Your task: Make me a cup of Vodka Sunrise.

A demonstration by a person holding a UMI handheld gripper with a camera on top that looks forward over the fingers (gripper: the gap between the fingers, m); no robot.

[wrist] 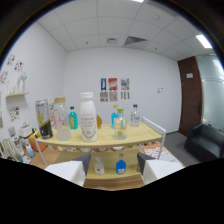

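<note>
Hand-held gripper [114,167] released, fingers spread and empty, well short of the tabletop [135,136]; white bottle [88,117] upright there, black can [44,119] left of it, clear bottles [120,122] to its right.

Even, bright light is coming from a ceiling panel [203,41], which is glaring white. The wide lens is bending the walls and ceiling into curves and leaving a black ring around the edge. Everything is looking soft; labels on the white bottle [88,117] are blurring. Shadows under the shelf [107,141] are staying faint.
</note>
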